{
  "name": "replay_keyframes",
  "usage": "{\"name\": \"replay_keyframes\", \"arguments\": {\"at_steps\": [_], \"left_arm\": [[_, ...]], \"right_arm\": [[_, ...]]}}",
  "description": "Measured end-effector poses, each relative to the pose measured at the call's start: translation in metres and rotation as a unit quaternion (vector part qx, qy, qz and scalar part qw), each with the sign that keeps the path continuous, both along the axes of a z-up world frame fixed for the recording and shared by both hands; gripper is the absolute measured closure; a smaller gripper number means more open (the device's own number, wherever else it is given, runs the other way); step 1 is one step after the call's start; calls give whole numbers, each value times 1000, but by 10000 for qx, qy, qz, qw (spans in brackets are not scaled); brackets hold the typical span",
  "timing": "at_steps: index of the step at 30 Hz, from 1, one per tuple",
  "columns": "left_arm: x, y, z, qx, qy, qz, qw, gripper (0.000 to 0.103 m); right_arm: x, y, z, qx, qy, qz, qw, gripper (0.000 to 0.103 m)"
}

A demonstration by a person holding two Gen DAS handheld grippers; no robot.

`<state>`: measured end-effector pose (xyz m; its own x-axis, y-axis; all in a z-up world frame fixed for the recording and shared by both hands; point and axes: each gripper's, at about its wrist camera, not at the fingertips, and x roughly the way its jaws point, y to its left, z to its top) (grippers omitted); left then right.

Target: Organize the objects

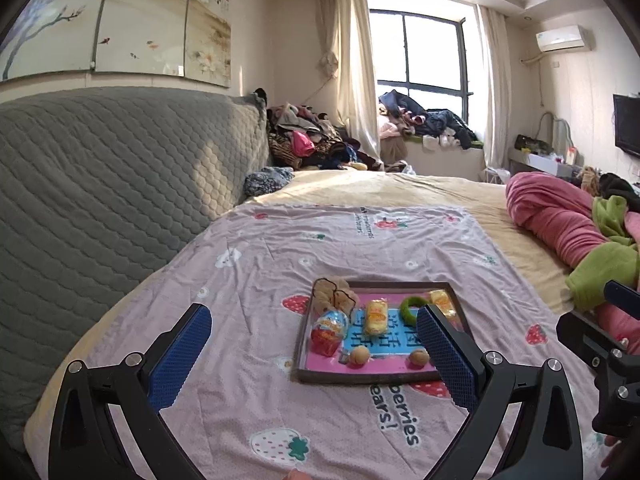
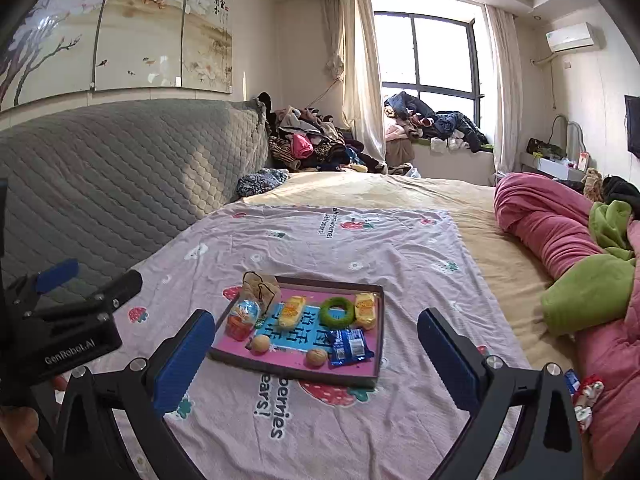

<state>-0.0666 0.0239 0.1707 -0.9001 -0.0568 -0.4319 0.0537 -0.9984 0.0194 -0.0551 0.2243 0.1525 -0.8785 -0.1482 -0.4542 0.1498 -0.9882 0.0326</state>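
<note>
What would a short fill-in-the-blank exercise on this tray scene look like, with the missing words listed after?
1. The tray lies on a bedsheet printed with ____.
2. The ring in the tray is ____ in colour.
3. The number of walnuts in the tray is ____.
4. The left gripper and the right gripper both have their jaws ____.

Missing words: strawberries; green; two; open
</note>
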Motion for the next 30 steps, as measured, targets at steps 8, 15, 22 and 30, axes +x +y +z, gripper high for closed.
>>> {"name": "replay_keyframes", "arguments": {"at_steps": [8,15,22,30], "left_arm": [[20,5,-26,-54,-362,-122,9993,1],[35,3,-59,-43,-660,-238,9975,1],[43,3,-87,-169,-735,-243,9969,1],[39,-6,-113,-23,-1032,-109,9946,1]], "right_arm": [[13,7,-20,78,-240,-114,9996,1],[21,10,-49,43,-462,-218,9987,1],[30,11,-73,103,-653,-272,9974,1],[33,17,-99,92,-872,-349,9955,1]]}}
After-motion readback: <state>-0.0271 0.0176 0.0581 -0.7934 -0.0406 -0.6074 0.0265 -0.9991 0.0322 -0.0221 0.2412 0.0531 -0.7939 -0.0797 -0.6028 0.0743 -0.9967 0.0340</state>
